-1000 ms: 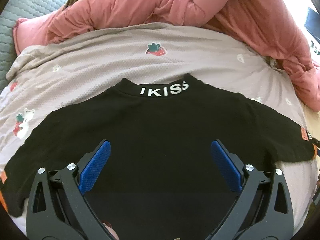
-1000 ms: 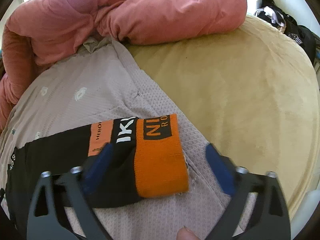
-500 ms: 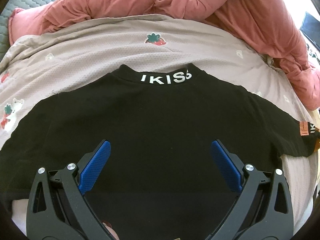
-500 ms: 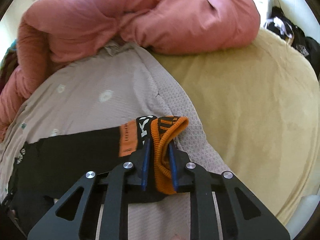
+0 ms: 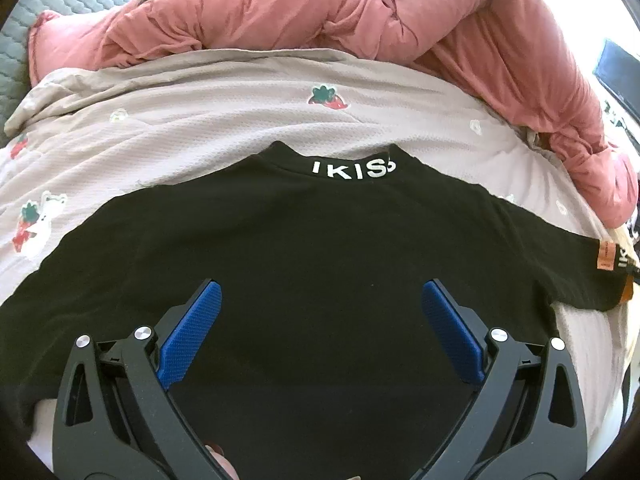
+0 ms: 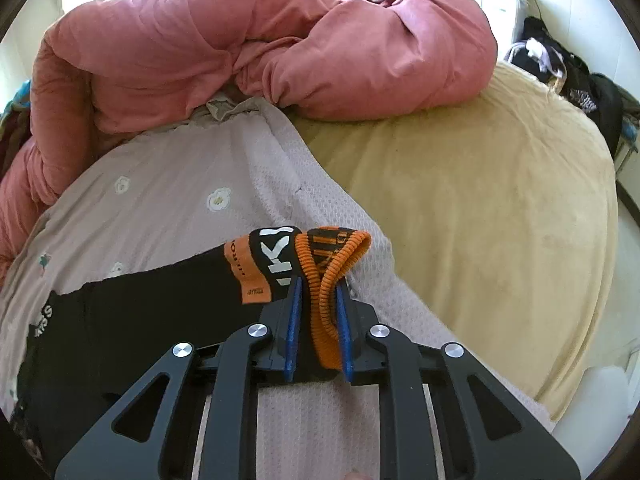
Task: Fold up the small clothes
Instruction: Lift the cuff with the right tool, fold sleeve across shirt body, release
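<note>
Both grippers angled down: right gripper closing on orange cuff.

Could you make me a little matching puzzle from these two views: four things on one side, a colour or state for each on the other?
Things:
1 quilt
2 sleeve cuff
3 left gripper
4 neckband lettering

States:
A white
B pinched between blue fingers
C pink, heaped at the back
D fingers wide apart above the black top

Pairs: 1-C, 2-B, 3-D, 4-A
</note>
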`<state>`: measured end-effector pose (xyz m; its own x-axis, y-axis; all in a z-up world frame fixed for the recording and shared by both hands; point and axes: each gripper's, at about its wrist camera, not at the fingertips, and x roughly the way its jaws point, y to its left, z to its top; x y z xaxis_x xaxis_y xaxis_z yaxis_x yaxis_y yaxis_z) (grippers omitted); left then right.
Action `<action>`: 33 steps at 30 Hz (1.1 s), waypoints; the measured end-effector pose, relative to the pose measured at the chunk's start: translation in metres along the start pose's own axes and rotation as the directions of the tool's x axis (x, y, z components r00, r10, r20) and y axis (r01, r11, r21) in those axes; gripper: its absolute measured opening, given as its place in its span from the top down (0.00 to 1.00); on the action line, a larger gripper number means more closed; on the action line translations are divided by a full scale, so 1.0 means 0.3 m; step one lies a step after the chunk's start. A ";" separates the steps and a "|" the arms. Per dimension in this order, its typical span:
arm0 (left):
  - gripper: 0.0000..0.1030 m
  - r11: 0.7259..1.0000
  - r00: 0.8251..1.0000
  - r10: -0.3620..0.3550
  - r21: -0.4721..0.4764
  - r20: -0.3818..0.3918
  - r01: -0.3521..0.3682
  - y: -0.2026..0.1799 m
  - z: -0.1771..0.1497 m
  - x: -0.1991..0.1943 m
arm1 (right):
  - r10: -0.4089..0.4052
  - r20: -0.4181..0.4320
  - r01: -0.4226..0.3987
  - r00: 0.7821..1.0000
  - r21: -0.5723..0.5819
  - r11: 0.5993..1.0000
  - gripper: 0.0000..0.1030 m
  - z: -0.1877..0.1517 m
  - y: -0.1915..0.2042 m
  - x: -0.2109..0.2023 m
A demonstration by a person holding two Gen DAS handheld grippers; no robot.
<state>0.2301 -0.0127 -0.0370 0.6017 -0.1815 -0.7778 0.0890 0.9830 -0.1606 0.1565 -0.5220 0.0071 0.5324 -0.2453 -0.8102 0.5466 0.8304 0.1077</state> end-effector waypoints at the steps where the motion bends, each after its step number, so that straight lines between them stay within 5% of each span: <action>1: 0.09 1.000 1.000 -0.005 -0.003 0.002 0.005 0.001 0.001 -0.005 | 0.003 0.005 -0.003 1.000 -0.005 1.000 0.87 0.001 0.005 -0.008; 7: 0.09 1.000 1.000 -0.020 0.010 0.020 0.020 -0.008 0.002 -0.043 | 0.062 0.042 -0.060 0.997 -0.040 0.997 0.88 0.005 0.058 -0.111; 15: 0.09 1.000 0.999 -0.014 -0.011 0.035 0.014 0.021 0.013 -0.075 | 0.234 0.089 -0.212 0.968 -0.208 0.955 0.96 -0.017 0.321 -0.271; 25: 0.09 0.998 0.999 -0.020 -0.065 0.029 0.022 0.089 0.014 -0.090 | 0.437 0.009 -0.410 0.899 -0.331 0.850 0.96 -0.084 0.638 -0.339; 33: 0.09 0.992 0.998 -0.052 -0.115 0.019 0.054 0.136 0.011 -0.092 | 0.561 -0.097 -0.551 0.822 -0.381 0.742 0.96 -0.159 0.886 -0.351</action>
<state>0.2197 0.0326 -0.0201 0.6112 -0.2320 -0.7567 0.0295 0.9621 -0.2712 0.2149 -0.2517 0.0937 0.6818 0.3127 -0.6614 -0.1338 0.9421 0.3074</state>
